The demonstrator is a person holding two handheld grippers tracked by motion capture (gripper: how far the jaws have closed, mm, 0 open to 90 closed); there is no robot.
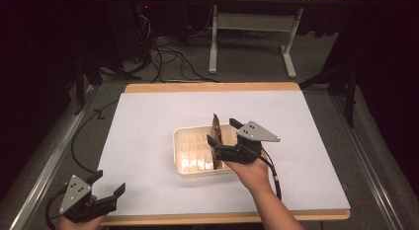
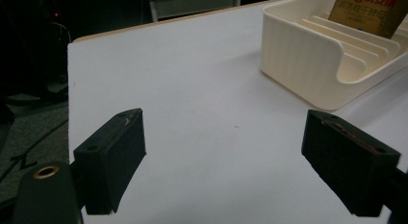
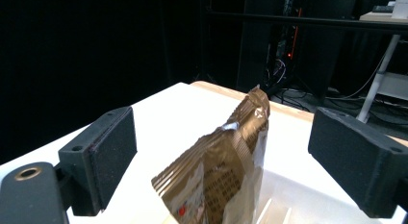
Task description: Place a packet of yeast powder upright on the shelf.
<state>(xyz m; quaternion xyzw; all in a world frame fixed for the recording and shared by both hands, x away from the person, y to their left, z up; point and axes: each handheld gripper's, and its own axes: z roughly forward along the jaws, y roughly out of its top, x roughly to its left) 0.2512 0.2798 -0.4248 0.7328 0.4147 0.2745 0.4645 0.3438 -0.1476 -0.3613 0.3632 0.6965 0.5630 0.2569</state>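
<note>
A cream slotted tray (image 1: 184,150) sits at the middle of the white table. A brown foil packet (image 1: 216,134) stands on edge in it, leaning a little. My right gripper (image 1: 222,132) is open over the tray's right part, one jaw on each side of the packet and neither touching it. In the right gripper view the packet (image 3: 221,171) rises between the wide-apart jaws of the gripper (image 3: 223,142), above the tray (image 3: 298,197). My left gripper (image 1: 108,183) is open and holds nothing at the table's front left corner. Its own view (image 2: 223,156) has the tray (image 2: 308,56) and packet (image 2: 370,12) at upper right.
The white table top (image 1: 148,121) has a wooden rim at the far and near edges. Beyond it are a grey floor with black cables (image 1: 168,57) and the white legs of another table (image 1: 213,42). Dark metal rails run along both sides.
</note>
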